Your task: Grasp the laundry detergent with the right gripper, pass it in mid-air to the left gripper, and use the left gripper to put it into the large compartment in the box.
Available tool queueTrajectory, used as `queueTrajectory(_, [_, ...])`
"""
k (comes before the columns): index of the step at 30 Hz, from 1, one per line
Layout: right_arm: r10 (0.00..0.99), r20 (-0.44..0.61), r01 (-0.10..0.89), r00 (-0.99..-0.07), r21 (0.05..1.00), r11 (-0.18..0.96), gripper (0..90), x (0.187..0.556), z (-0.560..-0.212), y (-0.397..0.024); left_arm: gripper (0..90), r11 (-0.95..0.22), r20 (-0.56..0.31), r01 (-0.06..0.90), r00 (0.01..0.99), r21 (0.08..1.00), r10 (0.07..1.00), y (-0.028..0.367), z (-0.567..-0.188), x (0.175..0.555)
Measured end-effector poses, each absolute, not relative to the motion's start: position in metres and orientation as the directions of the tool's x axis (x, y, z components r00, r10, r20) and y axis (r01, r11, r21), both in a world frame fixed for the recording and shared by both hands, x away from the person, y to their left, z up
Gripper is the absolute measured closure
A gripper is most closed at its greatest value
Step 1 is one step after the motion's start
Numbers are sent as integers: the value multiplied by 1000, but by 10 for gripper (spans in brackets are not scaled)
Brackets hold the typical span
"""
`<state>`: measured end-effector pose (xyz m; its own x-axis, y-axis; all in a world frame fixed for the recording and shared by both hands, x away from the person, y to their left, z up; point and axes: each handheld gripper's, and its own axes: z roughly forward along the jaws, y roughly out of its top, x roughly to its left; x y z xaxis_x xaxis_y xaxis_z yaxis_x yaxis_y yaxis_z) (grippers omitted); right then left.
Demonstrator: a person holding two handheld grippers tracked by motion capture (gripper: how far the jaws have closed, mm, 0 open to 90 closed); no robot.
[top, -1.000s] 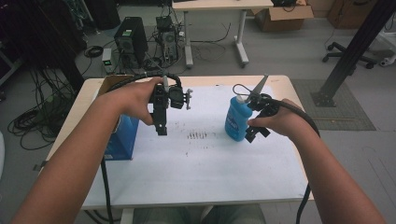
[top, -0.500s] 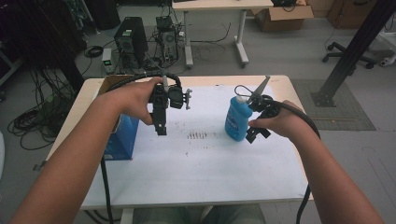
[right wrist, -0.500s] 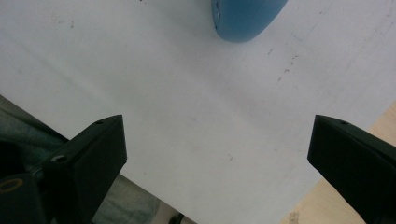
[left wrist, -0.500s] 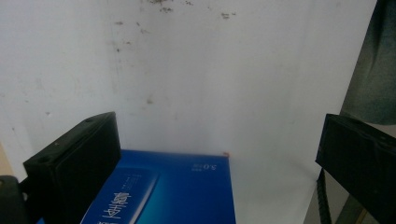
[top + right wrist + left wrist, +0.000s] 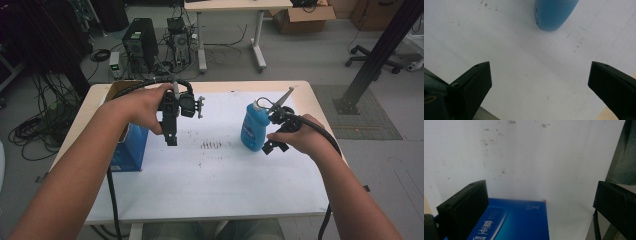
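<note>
A blue bottle (image 5: 251, 129) with a white cap stands upright on the white table (image 5: 225, 185), right of centre. My right gripper (image 5: 273, 147) hangs just to the bottle's right, apart from it. In the right gripper view its jaws stand wide, open (image 5: 540, 85) over bare table, with the bottle's blue body (image 5: 555, 13) ahead at the top. My left gripper (image 5: 171, 141) is held above the table's left half, pointing down. Its jaws stand open (image 5: 540, 205) with nothing between them. A blue box (image 5: 511, 222) lies below its left jaw.
The blue box (image 5: 131, 149) stands at the table's left edge, partly under my left forearm. Dark smudges (image 5: 212, 145) mark the tabletop's middle. Cables trail from both grippers off the near edge. Beyond the table are a computer tower (image 5: 137, 44), another desk and floor cables.
My right hand has drifted slightly toward the near edge beside the bottle. The left hand, the bottle and the box have stayed put.
</note>
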<state>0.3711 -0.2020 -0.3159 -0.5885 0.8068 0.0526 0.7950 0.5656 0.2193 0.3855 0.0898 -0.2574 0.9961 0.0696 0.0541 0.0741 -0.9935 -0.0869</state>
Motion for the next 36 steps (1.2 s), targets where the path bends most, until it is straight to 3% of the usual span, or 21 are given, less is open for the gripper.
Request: queueTrajectory(36, [806,79,691,-586,568,447,52,382,-368,-213,2,-993,60,64,996,-101,58,88,-253,377])
